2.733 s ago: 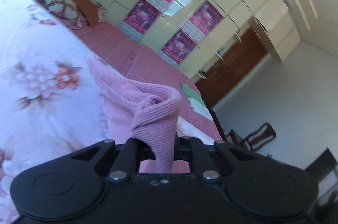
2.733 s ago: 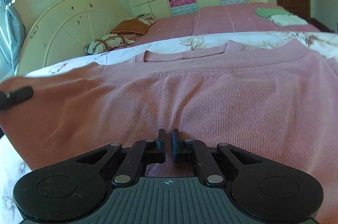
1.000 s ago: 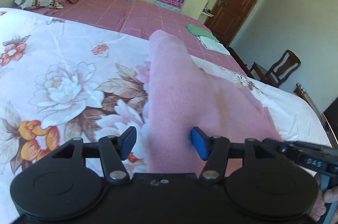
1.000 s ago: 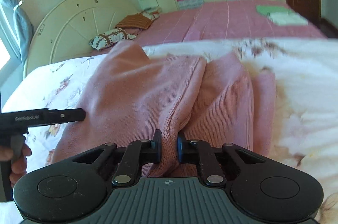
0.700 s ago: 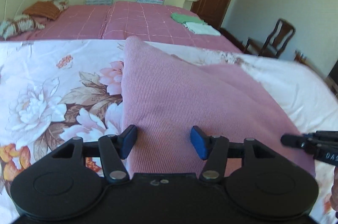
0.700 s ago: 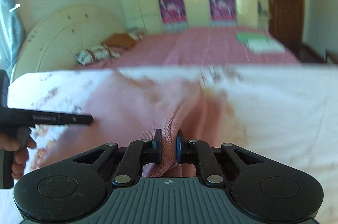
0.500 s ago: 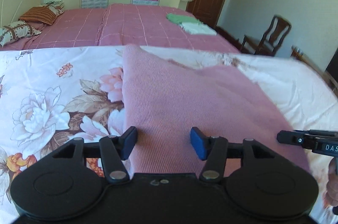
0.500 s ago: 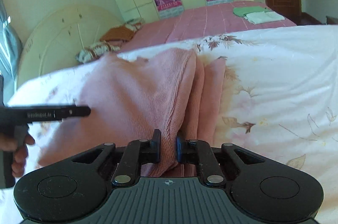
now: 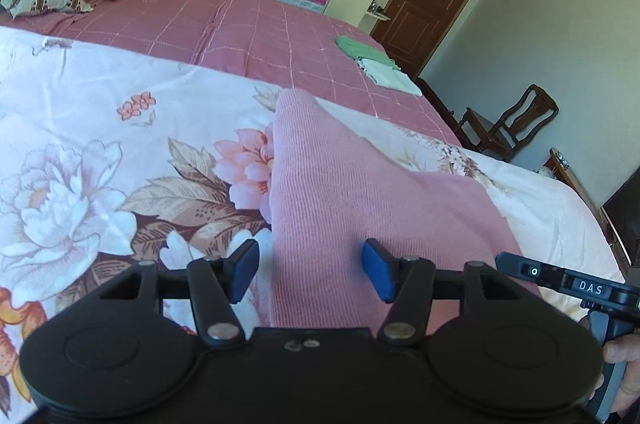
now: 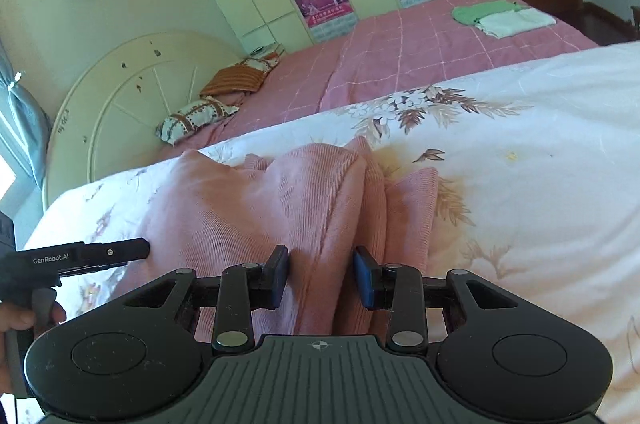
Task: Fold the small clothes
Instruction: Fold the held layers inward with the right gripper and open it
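So: mid-fold, release stage, by the look of it. Pink ribbed knit garment (image 9: 340,208) lying on white floral bedsheet (image 9: 100,152), doubled over lengthwise into a long panel w/ a straight left edge; seen from the right wrist cam as a bunched stack of layers (image 10: 280,208), several folds standing up side by side rather than lying flat.

Left gripper (image 9: 308,270) wide open, blue pads well apart, holding nothing; hovering over the near end of the garment, left pad over the sheet just beside the fabric edge, right pad over the cloth. Right gripper (image 10: 320,276) partly open, narrower gap than the left; a ridge of pink fabric sitting between the pads, but pads not closing on it, so no real hold. Can't tell whether cloth touches either pad.

Judged progress: first lengthwise fold laid, not tidy yet on the right side. Probably needs next: flatten the upright ridges, then regrip at one short end w/ both grippers and bring it over to the other end for a crosswise fold. Calls for pinching all layers together, not just the top one, or the stack will slide apart. Folded green and white clothes (image 10: 500,16) on pink checked bedspread (image 10: 400,56) behind, well apart.
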`<state>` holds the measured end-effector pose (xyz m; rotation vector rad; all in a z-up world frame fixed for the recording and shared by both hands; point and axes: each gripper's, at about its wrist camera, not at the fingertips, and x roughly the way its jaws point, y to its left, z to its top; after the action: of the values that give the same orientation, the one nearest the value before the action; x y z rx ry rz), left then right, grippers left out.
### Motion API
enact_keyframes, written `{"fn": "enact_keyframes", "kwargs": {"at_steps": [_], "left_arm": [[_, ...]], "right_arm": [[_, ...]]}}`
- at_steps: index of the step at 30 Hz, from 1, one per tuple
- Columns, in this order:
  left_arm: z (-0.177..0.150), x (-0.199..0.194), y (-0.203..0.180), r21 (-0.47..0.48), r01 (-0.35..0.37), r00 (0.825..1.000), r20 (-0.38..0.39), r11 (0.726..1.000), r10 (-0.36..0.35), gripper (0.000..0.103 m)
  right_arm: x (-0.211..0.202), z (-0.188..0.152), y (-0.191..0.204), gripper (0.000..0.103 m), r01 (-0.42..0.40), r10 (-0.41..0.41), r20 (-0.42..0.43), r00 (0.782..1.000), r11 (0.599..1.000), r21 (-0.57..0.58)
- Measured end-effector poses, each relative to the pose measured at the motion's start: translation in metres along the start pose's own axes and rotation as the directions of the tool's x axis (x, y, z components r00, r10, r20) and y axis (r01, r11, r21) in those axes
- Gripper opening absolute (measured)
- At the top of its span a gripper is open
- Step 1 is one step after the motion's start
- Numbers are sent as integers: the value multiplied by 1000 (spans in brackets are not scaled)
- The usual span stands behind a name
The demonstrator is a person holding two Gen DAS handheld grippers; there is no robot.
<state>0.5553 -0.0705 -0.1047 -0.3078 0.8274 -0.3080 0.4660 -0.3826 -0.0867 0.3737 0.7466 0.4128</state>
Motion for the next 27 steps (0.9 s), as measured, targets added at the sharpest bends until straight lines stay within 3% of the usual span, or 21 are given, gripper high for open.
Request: {"fn": "enact_keyframes", "kwargs": {"at_steps": [1,2,7,12,15,18,19,21,23,27], "left_arm": [[0,1,0,-2,4,1000,0,1000,-4,55],[1,-1,-3,9,12,1000,8,1000,-12,51],[2,5,-23,109,-2,1000,17,994,0,55],[4,21,-27,115,-22,999,-37,993,26,63],[4,21,-24,133,-16,999,-44,991,22,65],[4,17,-24,133,-16,999,-44,991,22,63],[5,10,-25,132,-11,999,-32,991,15,58],[1,-12,-23,121,15,1000,21,993,-18,58],[-11,-37,-15,80,48,996,68,996,-54,60],[-41,-72,0,19,53,994,90,998,-55,60]], "right_arm": [[1,-1,4,28,21,-20,12,1000,999,-27],[2,-1,8,6,42,-41,26,999,997,-67],[-35,-3,18,6,112,-82,181,980,980,-167],[-9,-11,-14,6,131,-125,72,989,988,-83],[-11,-14,-17,6,135,-129,87,988,989,-67],[-17,-14,-22,6,107,-105,81,991,994,-30],[-20,-12,-23,6,89,-88,71,994,996,-10],[-34,-8,-26,7,57,-60,62,996,998,38],[-56,-12,-29,24,20,-27,74,997,995,94],[-97,-37,-32,25,-68,55,79,995,983,172]]}}
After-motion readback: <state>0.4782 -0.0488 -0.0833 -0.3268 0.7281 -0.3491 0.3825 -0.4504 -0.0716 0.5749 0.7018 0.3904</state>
